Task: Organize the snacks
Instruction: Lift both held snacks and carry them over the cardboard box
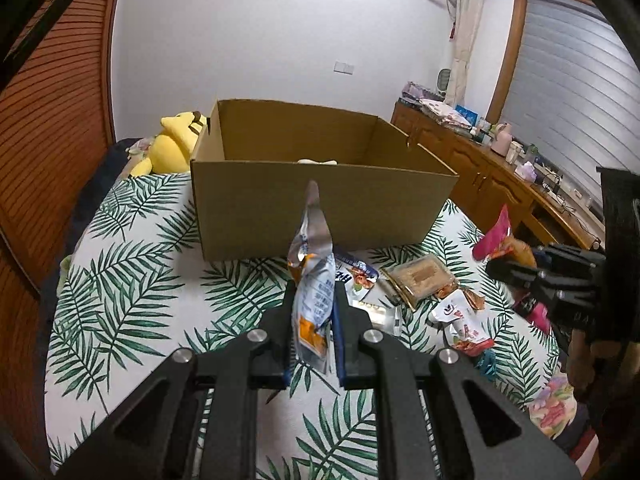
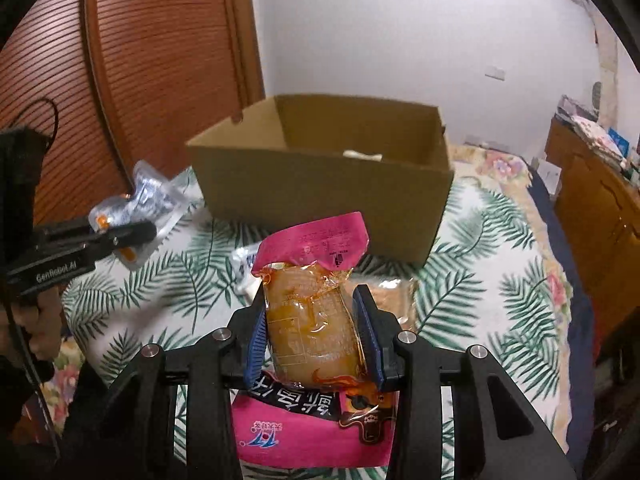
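Far left in the left wrist view, a yellow plush toy point(image 1: 172, 142) is lying on the bed point(image 1: 120, 280), just beside the left wall of the open cardboard box point(image 1: 312, 208), which is sitting at the far middle of the leaf-print cover. Something pale point(image 1: 318, 162) is lying inside the box (only its top edge is peeking over the near wall).

Moving right, the left gripper point(image 1: 314, 300) is holding a silver-and-orange snack packet point(image 1: 314, 280) up on end, its jaws pinching the packet's lower half while the crinkled top is standing in front of the box's near wall. In the right wrist view this same gripper point(image 2: 132, 236) is showing at the left, clear of the bed.

Next along, loose snacks are lying on the cover near the box's right corner: a blue-and-white wrapper point(image 1: 356, 274), a clear pack of brown biscuits point(image 1: 420, 280) touching it, and a white-and-red packet point(image 1: 460, 320) nearer the camera.

At the right, the right gripper point(image 2: 316, 332) is gripping a pink-topped packet with an amber filling point(image 2: 316, 304), jaws closed on its two sides, holding it upright short of the box. Below it a pink packet with black lettering point(image 2: 312, 428) is lying on the bed. A wooden cabinet point(image 1: 500, 176) is running along the far right wall.
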Demonstrator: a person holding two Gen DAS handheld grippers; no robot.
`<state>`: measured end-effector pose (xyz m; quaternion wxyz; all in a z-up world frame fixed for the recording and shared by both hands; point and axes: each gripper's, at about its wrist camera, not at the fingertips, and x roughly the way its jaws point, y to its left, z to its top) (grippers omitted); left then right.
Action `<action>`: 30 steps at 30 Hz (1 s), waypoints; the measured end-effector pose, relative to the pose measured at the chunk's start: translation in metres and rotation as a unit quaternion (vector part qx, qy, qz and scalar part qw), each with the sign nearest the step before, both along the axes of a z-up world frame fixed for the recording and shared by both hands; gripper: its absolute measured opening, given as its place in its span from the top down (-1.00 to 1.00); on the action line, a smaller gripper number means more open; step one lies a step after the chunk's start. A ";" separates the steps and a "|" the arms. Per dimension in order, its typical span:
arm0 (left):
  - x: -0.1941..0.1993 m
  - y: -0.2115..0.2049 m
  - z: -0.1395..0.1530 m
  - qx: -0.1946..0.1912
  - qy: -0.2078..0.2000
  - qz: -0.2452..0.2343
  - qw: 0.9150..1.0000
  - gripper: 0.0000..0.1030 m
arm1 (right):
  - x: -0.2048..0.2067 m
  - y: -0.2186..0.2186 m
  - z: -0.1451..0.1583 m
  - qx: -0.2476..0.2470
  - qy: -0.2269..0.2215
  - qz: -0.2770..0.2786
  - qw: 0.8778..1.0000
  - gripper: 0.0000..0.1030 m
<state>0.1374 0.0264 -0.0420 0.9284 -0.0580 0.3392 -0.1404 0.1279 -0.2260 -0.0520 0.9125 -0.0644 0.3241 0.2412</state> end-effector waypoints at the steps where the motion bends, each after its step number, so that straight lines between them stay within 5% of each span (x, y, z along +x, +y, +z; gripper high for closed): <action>1: 0.000 0.000 0.002 0.000 -0.001 0.000 1.000 0.78 | 0.000 -0.001 0.005 0.001 -0.006 -0.003 1.000 0.22; 13: 0.019 0.000 0.041 -0.016 -0.044 -0.014 0.999 0.78 | 0.016 -0.001 0.037 0.011 -0.043 0.001 0.999 0.21; 30: 0.121 -0.010 0.073 0.013 -0.080 -0.034 0.996 0.78 | 0.105 0.026 0.060 0.009 -0.068 0.014 0.998 0.20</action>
